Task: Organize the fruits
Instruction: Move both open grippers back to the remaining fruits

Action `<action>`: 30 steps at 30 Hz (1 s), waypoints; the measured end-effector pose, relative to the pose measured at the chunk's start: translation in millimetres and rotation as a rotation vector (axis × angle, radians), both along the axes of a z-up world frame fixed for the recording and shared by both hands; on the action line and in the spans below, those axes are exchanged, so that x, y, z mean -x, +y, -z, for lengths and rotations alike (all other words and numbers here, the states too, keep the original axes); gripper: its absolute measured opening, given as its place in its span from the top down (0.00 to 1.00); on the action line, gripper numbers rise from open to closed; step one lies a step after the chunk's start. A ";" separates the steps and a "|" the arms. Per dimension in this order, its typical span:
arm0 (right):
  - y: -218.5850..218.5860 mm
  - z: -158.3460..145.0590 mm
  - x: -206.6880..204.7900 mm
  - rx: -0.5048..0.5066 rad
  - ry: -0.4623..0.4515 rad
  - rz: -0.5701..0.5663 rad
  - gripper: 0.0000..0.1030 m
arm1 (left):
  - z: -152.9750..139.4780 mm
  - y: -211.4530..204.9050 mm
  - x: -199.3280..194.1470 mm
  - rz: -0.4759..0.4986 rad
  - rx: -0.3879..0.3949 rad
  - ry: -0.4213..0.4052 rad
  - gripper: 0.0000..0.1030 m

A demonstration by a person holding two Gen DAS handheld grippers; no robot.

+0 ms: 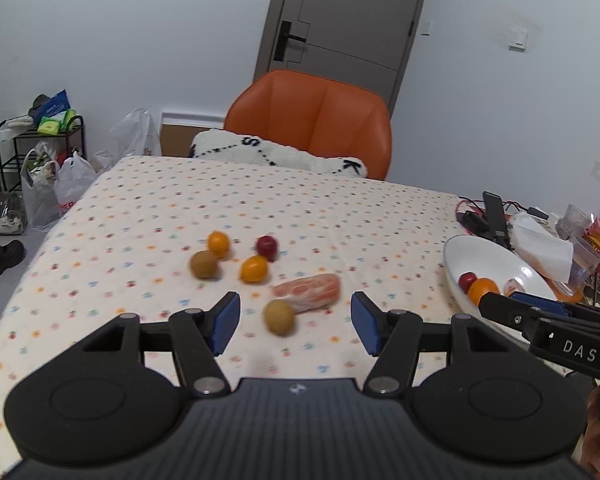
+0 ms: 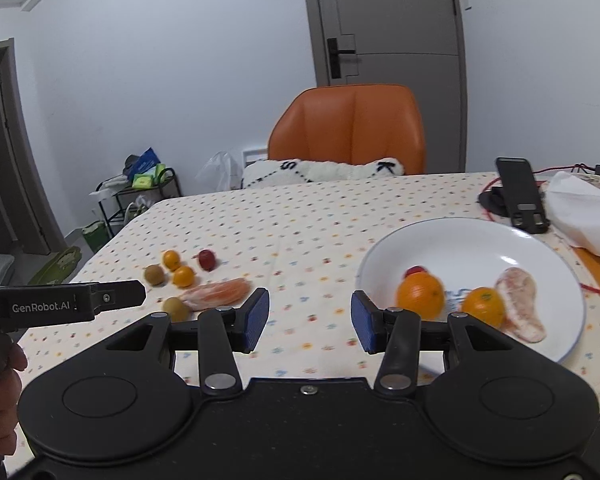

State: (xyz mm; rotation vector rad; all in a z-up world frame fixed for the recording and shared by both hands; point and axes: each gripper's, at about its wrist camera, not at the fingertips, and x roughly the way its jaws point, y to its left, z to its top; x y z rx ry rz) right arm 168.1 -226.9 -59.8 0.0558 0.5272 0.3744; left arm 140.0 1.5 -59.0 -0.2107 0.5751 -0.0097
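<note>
Loose fruit lies on the dotted tablecloth: two kiwis [image 1: 279,317] [image 1: 204,264], two small oranges [image 1: 254,269] [image 1: 218,243], a red fruit [image 1: 267,246] and a peeled pomelo piece in wrap [image 1: 308,291]. My left gripper [image 1: 295,322] hangs open above the near kiwi and the pomelo piece. The white plate [image 2: 452,240] at right holds two oranges [image 2: 420,294] [image 2: 483,305], a red fruit [image 2: 416,270] and a pomelo piece [image 2: 521,302]. My right gripper [image 2: 310,320] is open and empty, over the cloth just left of the plate.
An orange chair [image 1: 312,120] with a white cushion [image 1: 276,154] stands behind the table. A phone stand [image 2: 520,194], red cables, tissues [image 2: 584,214] and clutter crowd the right edge. Bags and a rack [image 1: 40,168] stand on the floor at left.
</note>
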 end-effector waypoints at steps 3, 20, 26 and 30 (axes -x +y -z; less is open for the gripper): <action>13.5 -0.7 4.0 0.009 0.001 -0.013 0.55 | 2.9 13.5 5.3 -0.012 0.002 0.001 0.42; 70.7 3.6 -2.0 0.044 0.035 -0.060 0.55 | 14.0 60.9 5.2 -0.021 0.039 0.019 0.43; 83.8 7.0 -12.4 0.055 0.055 -0.066 0.55 | 19.3 66.9 -5.5 -0.015 0.046 0.026 0.45; 93.2 9.9 -19.9 0.056 0.066 -0.065 0.55 | 21.6 72.9 -13.4 -0.009 0.045 0.032 0.46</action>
